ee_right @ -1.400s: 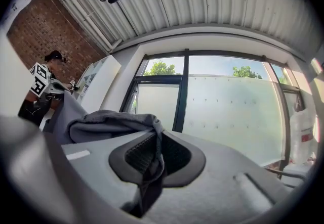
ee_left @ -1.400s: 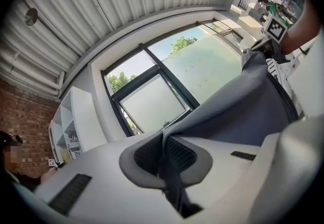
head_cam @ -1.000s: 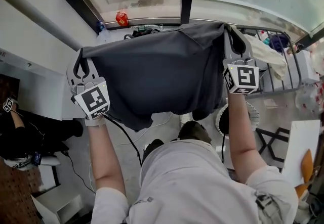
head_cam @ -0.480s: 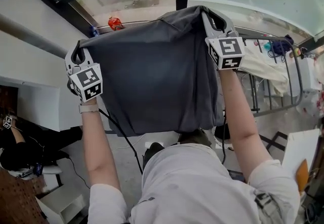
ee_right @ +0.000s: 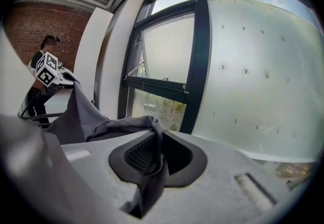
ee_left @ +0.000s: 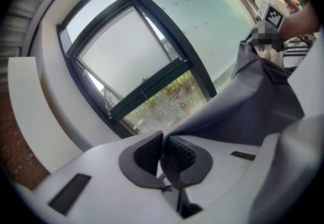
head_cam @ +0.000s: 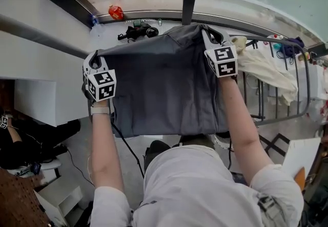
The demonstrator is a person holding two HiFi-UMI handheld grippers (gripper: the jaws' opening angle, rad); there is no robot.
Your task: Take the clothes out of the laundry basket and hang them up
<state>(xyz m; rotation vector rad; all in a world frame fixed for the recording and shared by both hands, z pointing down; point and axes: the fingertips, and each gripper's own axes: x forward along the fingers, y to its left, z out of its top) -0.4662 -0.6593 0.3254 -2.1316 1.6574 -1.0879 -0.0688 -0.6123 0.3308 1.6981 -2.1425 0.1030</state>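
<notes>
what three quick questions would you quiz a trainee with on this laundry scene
1. True or false: the left claw and the right claw are each shut on the top edge of the dark grey garment.
2. What lies draped over the metal drying rack? A) a cream cloth B) a red towel C) blue jeans
3. Fill in: the end of the garment nearer the rack is held by the ____ claw.
Key: 1 true; 2 A; 3 right.
</notes>
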